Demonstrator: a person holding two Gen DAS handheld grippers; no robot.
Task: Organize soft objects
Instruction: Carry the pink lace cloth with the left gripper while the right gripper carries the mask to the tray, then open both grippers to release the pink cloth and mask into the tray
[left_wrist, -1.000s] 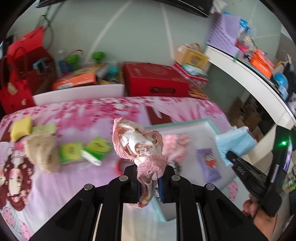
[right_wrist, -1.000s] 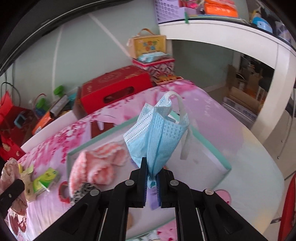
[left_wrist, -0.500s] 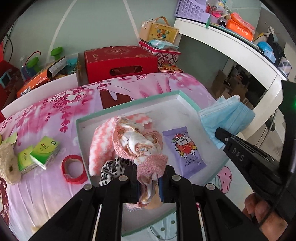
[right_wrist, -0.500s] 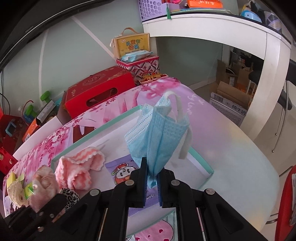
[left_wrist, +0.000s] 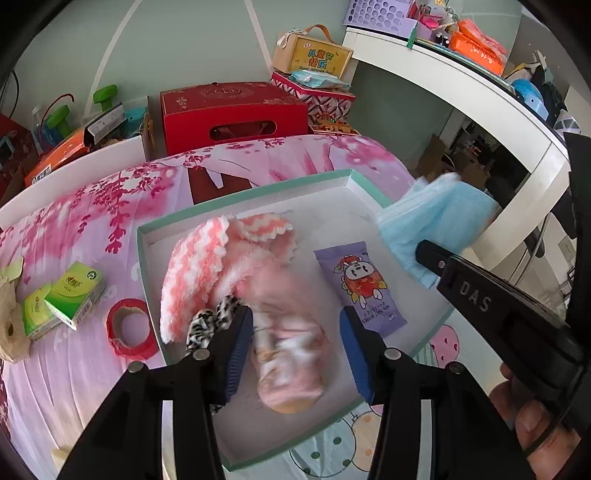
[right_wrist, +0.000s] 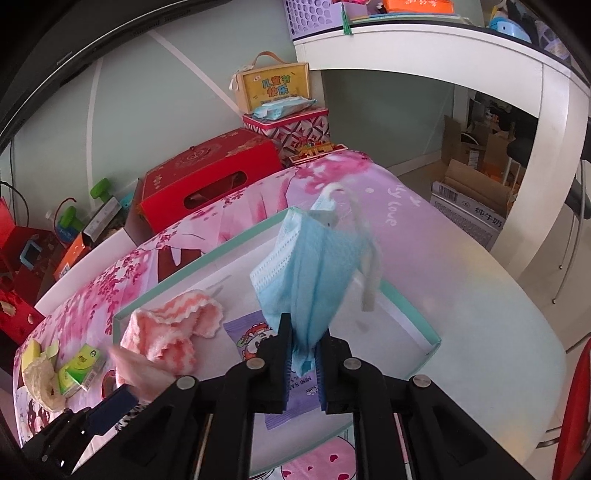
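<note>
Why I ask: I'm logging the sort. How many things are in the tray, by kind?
Pink-and-white fluffy cloth: 1
Black-and-white patterned fabric: 1
Purple wipes packet: 1
Pink bundle, blurred, between the left gripper's just-opened jaws: 1
Total: 4 in the tray; the blue mask shut in the right gripper is uncounted.

Looks like a lived-in room at home, probably a bedroom or spare room. There's a pink cherry-blossom printed cloth (left_wrist: 92, 206) spread over the surface in the middle of the frame, and behind it, against the pale green wall (left_wrist: 192, 48), a big red cardboard gift box (left_wrist: 232, 110) plus a yellow handled box with Chinese lettering (left_wrist: 314, 55). Upper right has a white curved shelf (left_wrist: 461, 88) piled with a lilac plastic basket (left_wrist: 373, 14) and orange packets (left_wrist: 480, 48). Brown cardboard cartons (right_wrist: 476, 184) sit on the floor at right.
</note>
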